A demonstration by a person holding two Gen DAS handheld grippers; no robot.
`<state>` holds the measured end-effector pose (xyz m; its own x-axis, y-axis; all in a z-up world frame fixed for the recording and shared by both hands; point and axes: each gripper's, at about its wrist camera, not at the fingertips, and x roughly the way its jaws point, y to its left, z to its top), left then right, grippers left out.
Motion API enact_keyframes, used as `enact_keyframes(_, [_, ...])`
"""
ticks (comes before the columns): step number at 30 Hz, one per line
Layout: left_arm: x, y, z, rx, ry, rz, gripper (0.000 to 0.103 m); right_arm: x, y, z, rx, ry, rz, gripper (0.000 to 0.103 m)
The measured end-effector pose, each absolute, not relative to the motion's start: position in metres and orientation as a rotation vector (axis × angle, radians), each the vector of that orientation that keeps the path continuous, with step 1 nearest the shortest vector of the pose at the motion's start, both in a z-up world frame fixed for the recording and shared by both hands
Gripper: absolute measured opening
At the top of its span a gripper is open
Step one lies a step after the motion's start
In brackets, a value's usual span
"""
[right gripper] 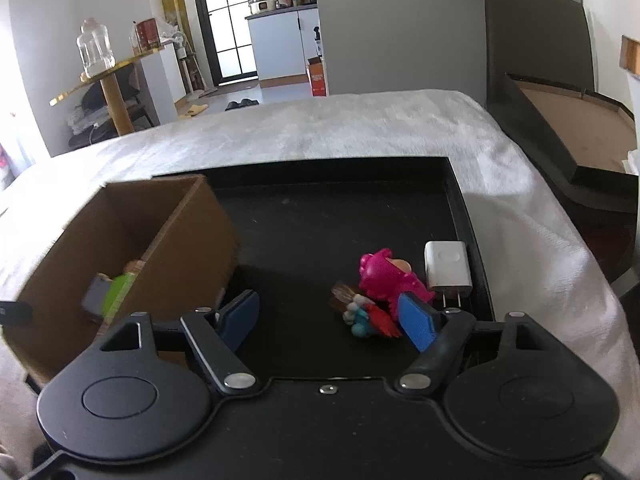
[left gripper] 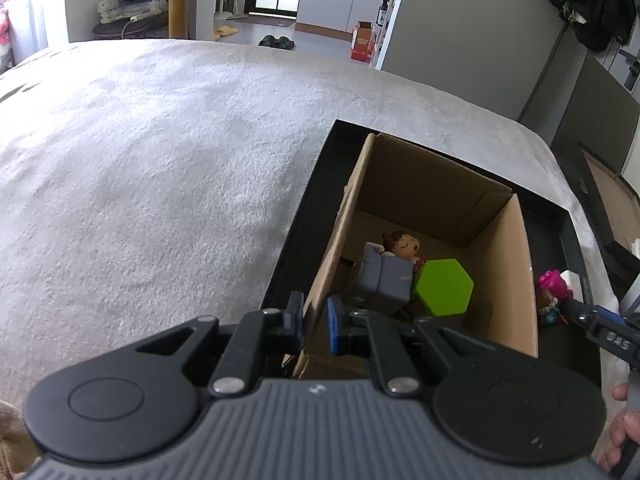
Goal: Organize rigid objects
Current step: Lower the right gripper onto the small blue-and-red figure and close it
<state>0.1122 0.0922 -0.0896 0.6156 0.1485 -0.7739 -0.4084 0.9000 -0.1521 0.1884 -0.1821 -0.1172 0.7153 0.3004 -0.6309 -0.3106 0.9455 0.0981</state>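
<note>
A cardboard box (left gripper: 504, 272) stands in a black tray (left gripper: 304, 216) on a grey blanket. Inside it lie a doll figure in a grey-blue block (left gripper: 386, 270) and a green hexagonal block (left gripper: 442, 288). My left gripper (left gripper: 314, 322) is shut on the box's left wall near its front corner. In the right wrist view the box (right gripper: 176, 248) is at left on the tray (right gripper: 328, 216). A pink toy figure (right gripper: 384, 276), a small colourful figure (right gripper: 366, 316) and a white charger plug (right gripper: 447, 270) lie at the tray's right. My right gripper (right gripper: 328, 320) is open, its right finger beside the pink figure.
The grey blanket (left gripper: 160, 160) covers the surface to the left and beyond the tray. A dark piece of furniture with a cardboard-lined top (right gripper: 576, 136) stands to the right. A gold-edged side table (right gripper: 104, 80) and the kitchen doorway are in the background.
</note>
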Motion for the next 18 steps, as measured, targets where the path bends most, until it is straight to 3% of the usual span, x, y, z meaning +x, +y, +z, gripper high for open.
enact_keyframes(7, [0.115, 0.091, -0.090, -0.317, 0.857, 0.340, 0.011, 0.205, -0.182, -0.140, -0.026, 0.732, 0.356, 0.047])
enact_keyframes(16, [0.115, 0.089, -0.090, -0.311, 0.856, 0.343, 0.011, 0.214, -0.178, -0.153, -0.062, 0.737, 0.326, 0.046])
enact_keyframes(18, [0.115, 0.090, -0.090, -0.314, 0.856, 0.342, 0.011, 0.216, -0.175, -0.160, -0.086, 0.774, 0.325, 0.034])
